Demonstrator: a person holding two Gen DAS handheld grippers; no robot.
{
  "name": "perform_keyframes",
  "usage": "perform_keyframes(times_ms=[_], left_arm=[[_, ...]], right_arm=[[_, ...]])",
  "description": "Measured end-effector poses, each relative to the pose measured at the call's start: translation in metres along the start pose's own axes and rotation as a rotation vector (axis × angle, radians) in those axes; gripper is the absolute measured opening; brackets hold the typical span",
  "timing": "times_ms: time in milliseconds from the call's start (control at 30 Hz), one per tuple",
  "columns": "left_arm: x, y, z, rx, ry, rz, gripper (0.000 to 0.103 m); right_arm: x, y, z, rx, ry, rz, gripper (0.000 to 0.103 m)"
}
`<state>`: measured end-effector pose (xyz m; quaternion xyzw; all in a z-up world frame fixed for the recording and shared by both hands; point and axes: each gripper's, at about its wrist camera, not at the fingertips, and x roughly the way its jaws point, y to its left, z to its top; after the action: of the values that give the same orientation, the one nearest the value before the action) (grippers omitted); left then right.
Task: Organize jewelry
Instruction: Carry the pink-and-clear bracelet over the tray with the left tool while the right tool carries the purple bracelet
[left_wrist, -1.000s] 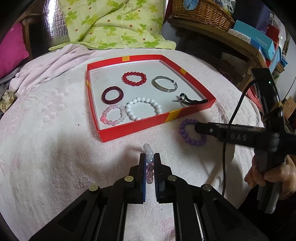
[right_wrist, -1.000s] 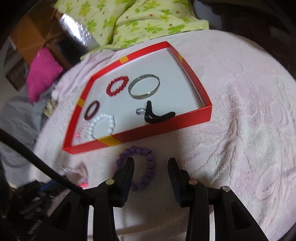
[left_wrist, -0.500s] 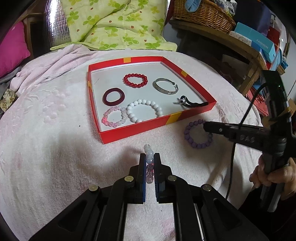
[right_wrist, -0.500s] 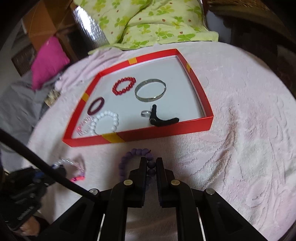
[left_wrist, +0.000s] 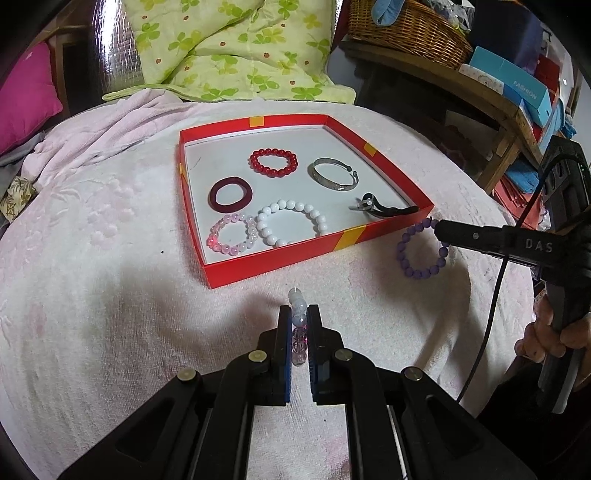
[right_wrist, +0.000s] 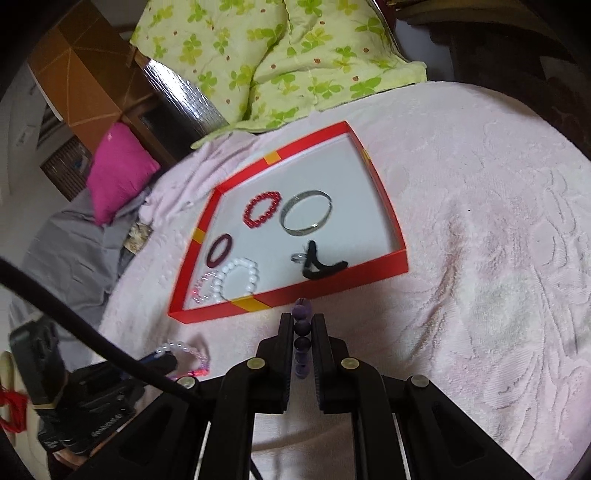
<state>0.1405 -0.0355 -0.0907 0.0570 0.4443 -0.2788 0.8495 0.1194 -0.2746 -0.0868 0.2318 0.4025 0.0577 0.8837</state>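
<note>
A red tray (left_wrist: 280, 258) with a white floor lies on the pink cover; it also shows in the right wrist view (right_wrist: 332, 282). In it lie a red bead bracelet (left_wrist: 273, 162), a silver bangle (left_wrist: 334, 179), a dark red ring (left_wrist: 231, 194), a white bead bracelet (left_wrist: 291, 221), a pink bead bracelet (left_wrist: 232, 234) and a black hair tie (left_wrist: 384, 208). My left gripper (left_wrist: 298, 317) is shut on a clear bead bracelet (left_wrist: 297, 306) in front of the tray. My right gripper (right_wrist: 302, 325) is shut on a purple bead bracelet (left_wrist: 421, 254), lifted beside the tray's right corner.
A green floral quilt (left_wrist: 229, 48) lies behind the tray. A wicker basket (left_wrist: 406, 29) and blue boxes (left_wrist: 517, 81) stand on a wooden shelf at the right. A magenta pillow (right_wrist: 118, 170) lies at the left.
My right gripper closed on the purple bracelet and lifted it off the cover toward the tray. My left gripper kept hold of the clear bracelet and barely moved.
</note>
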Motion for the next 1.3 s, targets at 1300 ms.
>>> perform_keyframes(times_ms=[1300], left_arm=[[-0.012, 0.004, 0.051, -0.014, -0.165, 0.052, 0.008]], right_arm=[[-0.014, 0.04, 0.045, -0.016, -0.199, 0.154, 0.011]])
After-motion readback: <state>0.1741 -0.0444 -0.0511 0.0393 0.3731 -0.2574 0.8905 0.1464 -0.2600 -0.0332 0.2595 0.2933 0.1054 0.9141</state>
